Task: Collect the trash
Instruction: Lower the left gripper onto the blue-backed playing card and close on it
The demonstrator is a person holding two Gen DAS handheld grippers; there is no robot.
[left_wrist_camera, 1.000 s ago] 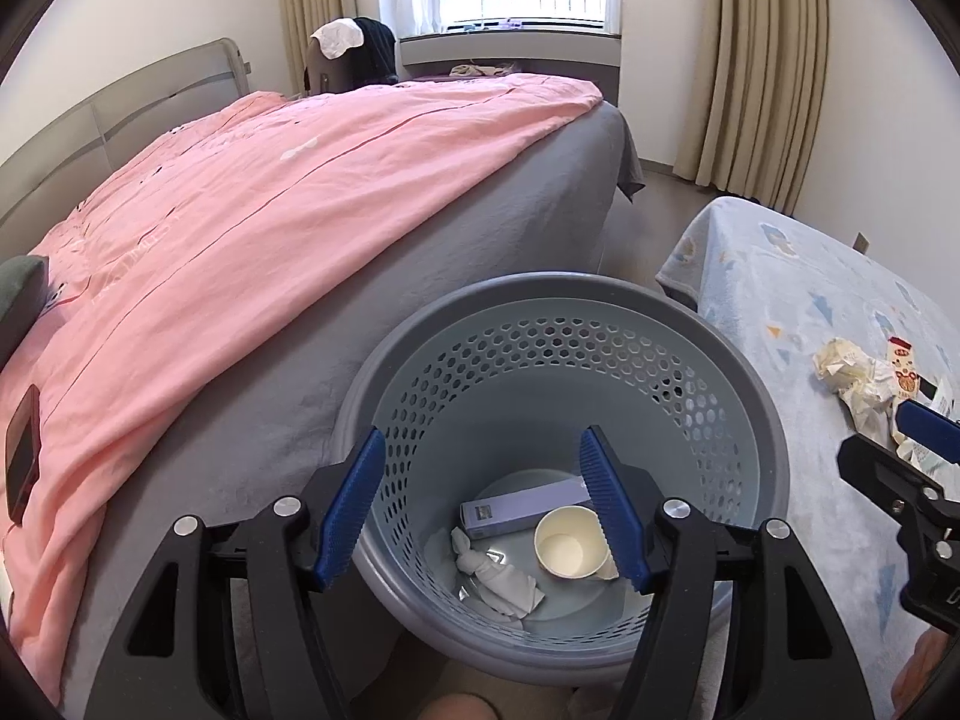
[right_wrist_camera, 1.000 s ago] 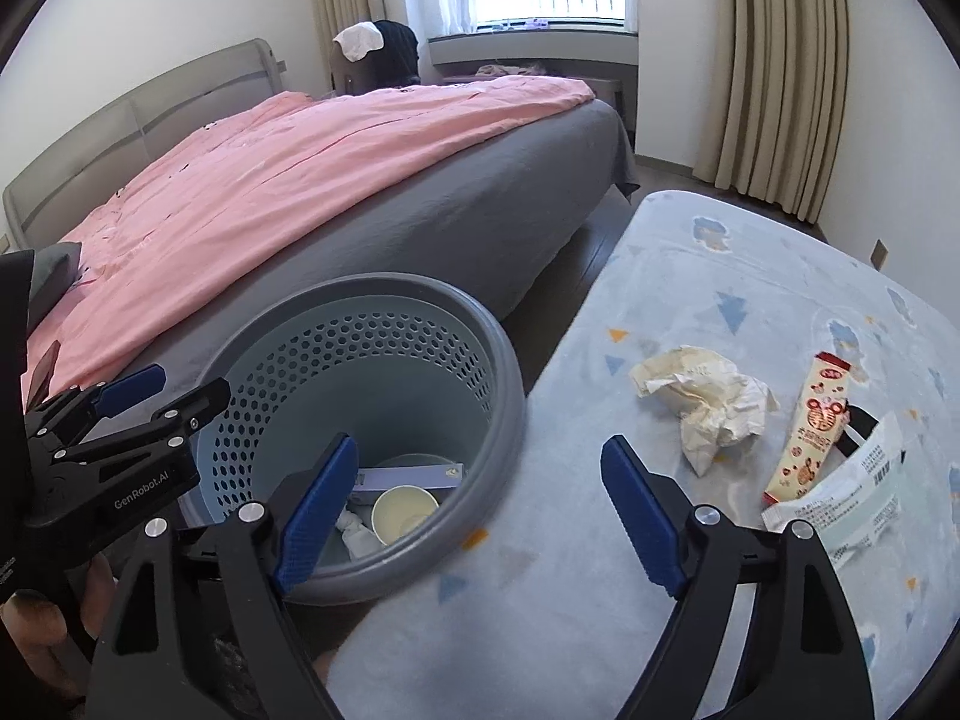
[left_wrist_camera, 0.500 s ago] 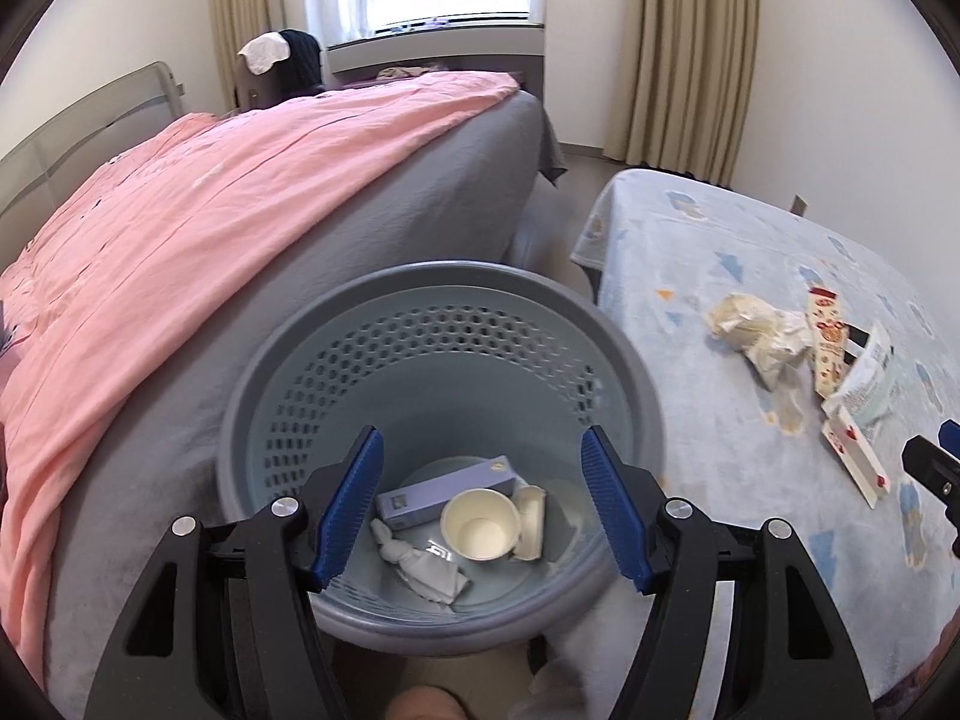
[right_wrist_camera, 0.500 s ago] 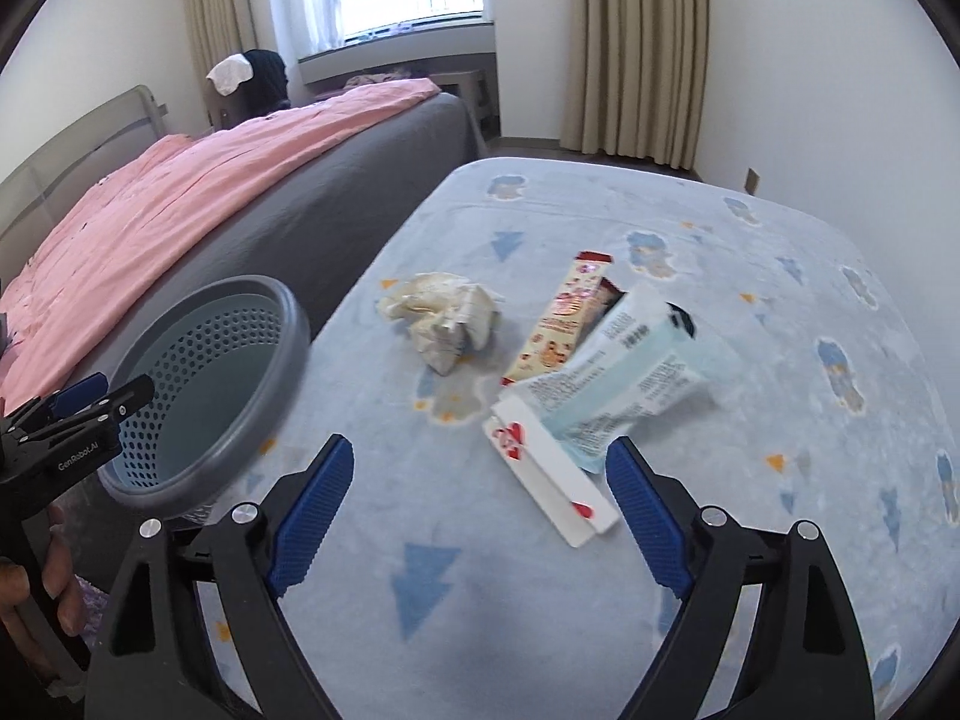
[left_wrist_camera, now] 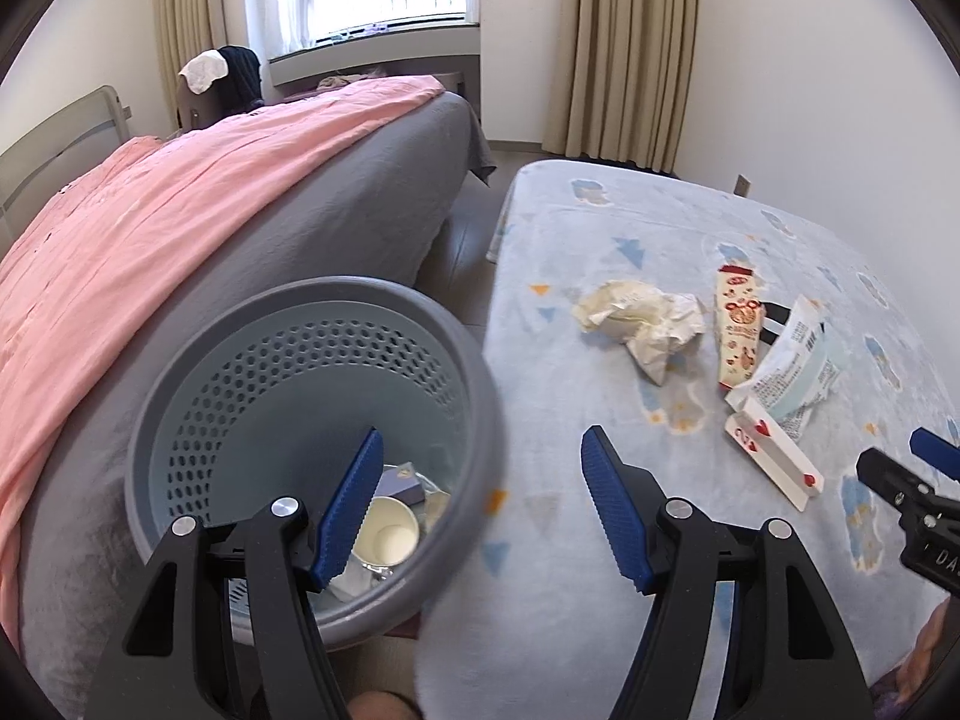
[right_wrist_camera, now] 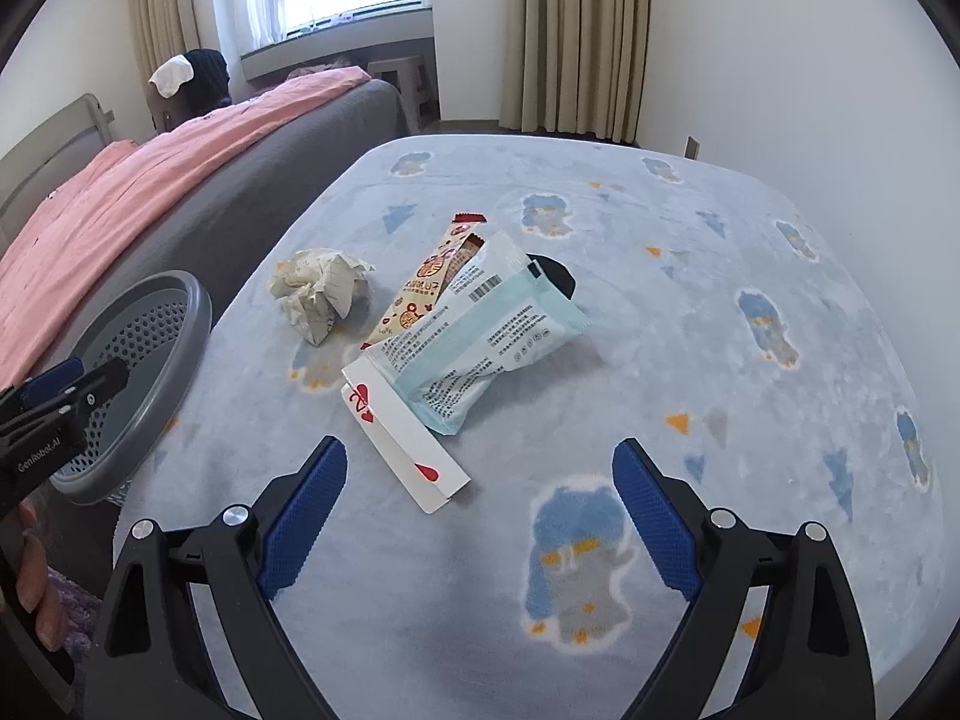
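step: we read this as between pickups, both tools empty, lining up on the next piece of trash
left gripper (left_wrist_camera: 480, 498): jaws wide apart, nothing between them, hanging over the near rim of the bin, half over the blanket edge
right gripper (right_wrist_camera: 480, 516): jaws wide apart, empty, low over the blanket, pointed at the pile; playing card is just ahead of its left finger
bin (left_wrist_camera: 180, 396): grey perforated basket on the floor between the bed (left_wrist_camera: 180, 228) and the blanket-covered surface (right_wrist_camera: 720, 276); already holds a paper cup (left_wrist_camera: 387, 537), a small purple box (left_wrist_camera: 401, 483) and some crumpled bits
trash left: we count 4 clear pieces on the blanket, well apart from the bin
- crumpled paper (right_wrist_camera: 321, 294), alone, nearest the bin side
- snack wrapper (right_wrist_camera: 432, 282), red and tan, partly under the wipes pack
- wipes pack (right_wrist_camera: 480, 342), white and teal, overlaps the wrapper and the card's far end
- playing card (right_wrist_camera: 408, 450), a red 2, flat, nearest the right gripper
- dark object (right_wrist_camera: 558, 279) behind the pack, can't tell what it is
next move, our guess: right gripper drops onto the card or the pack; the card lies flat on soft fabric, so it needs an edge pinch, pressing into the blanket
risk: the pack sits on the card's end, so pulling 1 may drag the other
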